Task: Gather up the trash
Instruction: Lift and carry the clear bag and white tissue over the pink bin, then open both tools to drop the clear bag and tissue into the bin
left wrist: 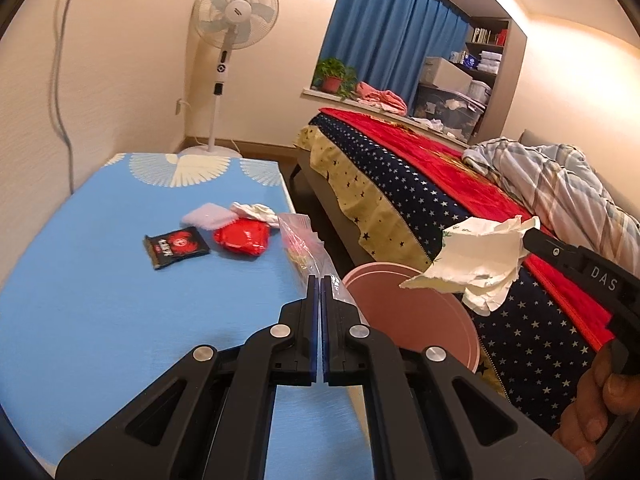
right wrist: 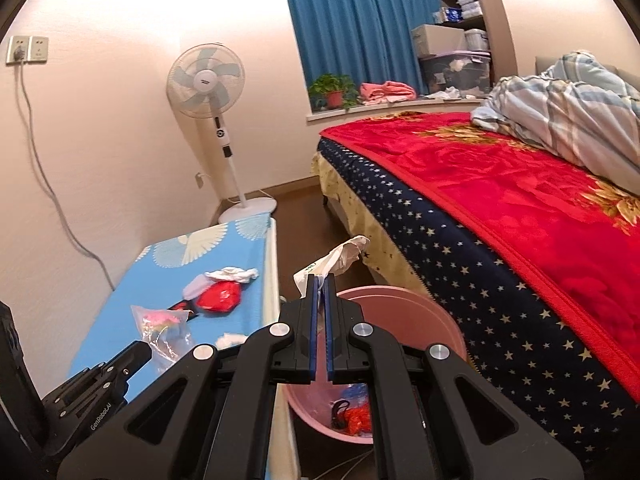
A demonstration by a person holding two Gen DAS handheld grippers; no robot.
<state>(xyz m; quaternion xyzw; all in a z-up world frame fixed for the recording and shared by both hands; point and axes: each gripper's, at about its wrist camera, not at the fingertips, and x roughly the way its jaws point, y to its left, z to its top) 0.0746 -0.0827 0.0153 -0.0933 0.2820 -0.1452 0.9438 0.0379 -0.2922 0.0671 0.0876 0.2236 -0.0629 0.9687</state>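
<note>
right gripper (right wrist: 320,280) — clamping a crumpled white paper scrap (right wrist: 340,256), pads pressed flat on its lower fold, loose end flaring up and forward past the tips. hovering over the near rim of the pink bin (right wrist: 436,312), standing on the floor between the blue-topped table (right wrist: 120,320) and the bed (right wrist: 520,240). already holding some orange and blue rubbish at the bottom.

left gripper (left wrist: 321,280) — closed on a clear plastic bag (left wrist: 300,240) with pink and yellowish bits inside, bag trailing ahead of the tips, near the table's right edge, just beside the bin.

remaining on the table, well apart from both grippers — black sachet (left wrist: 176,247), red wrapper (left wrist: 242,238), white pad (left wrist: 208,216), crumpled white tissue (left wrist: 258,212).

step in hand, as judged — dropping the paper scrap into the bin. doing it well:
- bringing the tips further over the bin's open middle, not just its rim, since the light paper is likely drifting sideways on release.
- lowering toward the mouth before parting the jaws.
- opening fully and watching for paper clinging to a pad.
- keeping the left load clear of the right until its turn, then repeating — bag being floppy, hanging it well inside the rim before letting go.
</note>
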